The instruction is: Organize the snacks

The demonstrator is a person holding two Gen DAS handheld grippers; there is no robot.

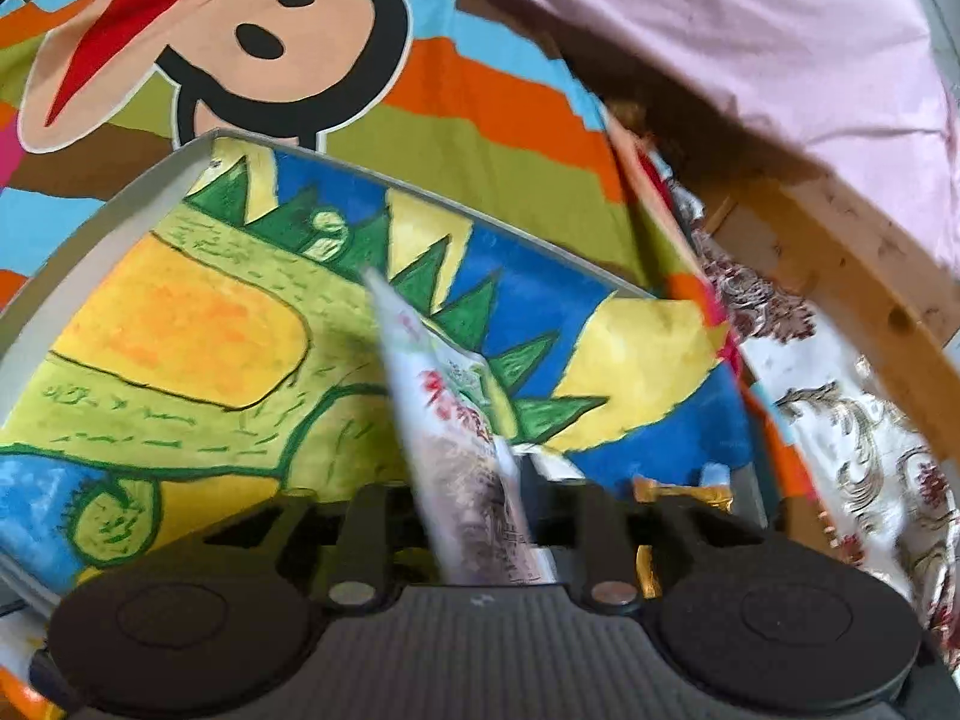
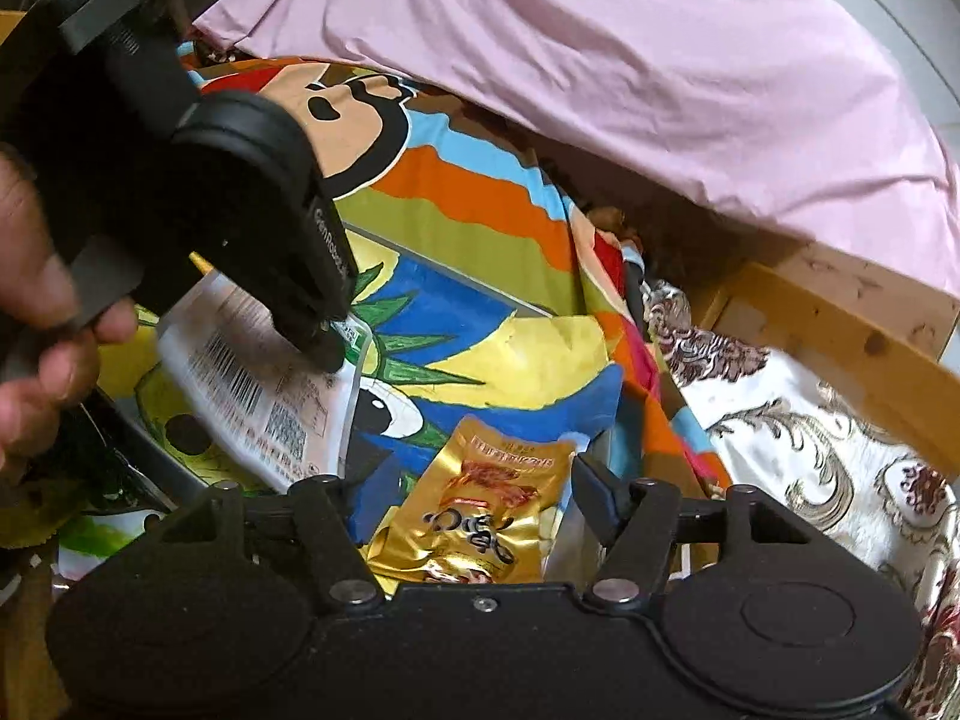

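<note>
I note a pink sheet [image 2: 600, 60] draped over the upper right of both views, with a wooden frame [image 2: 840, 324] under its edge. Below lies a striped cartoon-print cloth [image 1: 480, 114] in orange, green, blue and brown. On that cloth sits a shallow grey tray [image 1: 120, 192], its floor lined with a painted dinosaur picture [image 1: 180, 324]. To the right of the tray is a white floral-patterned fabric [image 2: 840, 456].

My left tool [image 1: 480, 498] is over the tray, pointing down into it. A white snack packet [image 1: 456, 456], printed in red and green, stands edge-on between its fingers. The jaws stand partly apart; the view is blurred and I cannot tell whether the pads press on the packet. From the right wrist view the same packet shows its barcode side, tilted, at the tip of the left tool, with my hand [image 2: 42, 324] on the handle.

My right tool [image 2: 462, 498] is open wide. A gold snack packet [image 2: 486, 510] lies flat in the tray's near right corner, between the fingers, with neither one seen touching it.
</note>
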